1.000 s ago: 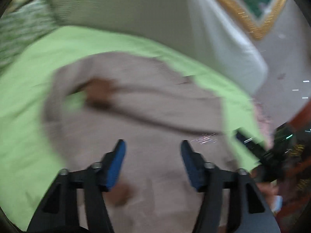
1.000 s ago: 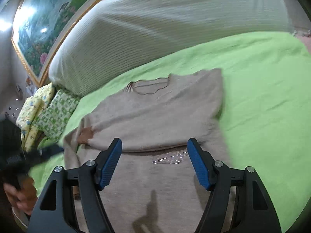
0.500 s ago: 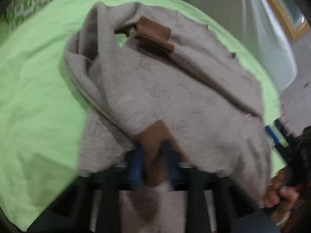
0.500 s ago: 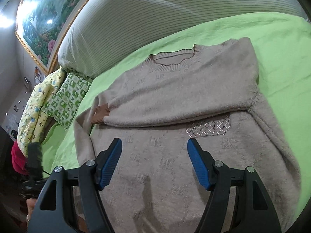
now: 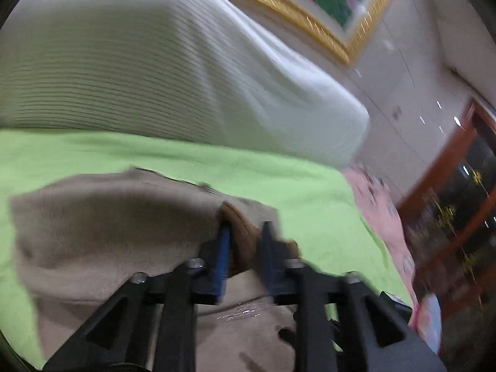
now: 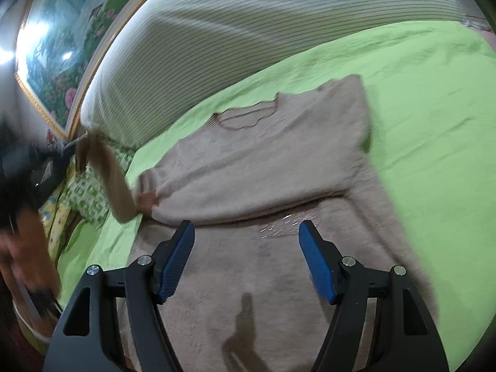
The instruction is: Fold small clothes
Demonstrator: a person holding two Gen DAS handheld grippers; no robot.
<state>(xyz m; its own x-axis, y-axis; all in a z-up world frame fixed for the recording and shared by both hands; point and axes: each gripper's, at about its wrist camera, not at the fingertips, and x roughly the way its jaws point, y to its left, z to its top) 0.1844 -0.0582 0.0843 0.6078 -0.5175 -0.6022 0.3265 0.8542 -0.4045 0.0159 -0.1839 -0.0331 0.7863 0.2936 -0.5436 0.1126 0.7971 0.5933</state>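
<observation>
A beige knit sweater lies face up on the green bedspread, its right sleeve folded across the chest. My left gripper is shut on the brown cuff of the other sleeve and holds it up; the sleeve hangs lifted at the left in the right wrist view. The sweater body lies below it. My right gripper is open and empty, hovering over the sweater's lower body.
A white ribbed headboard cover stands behind the bed, with a gold-framed painting above. Green-patterned pillows lie at the bed's left. A wooden cabinet stands beyond the bed's far side.
My left gripper closed on the sleeve cuff and has lifted it up off the bed. The right gripper stayed open over the sweater's lower body.
</observation>
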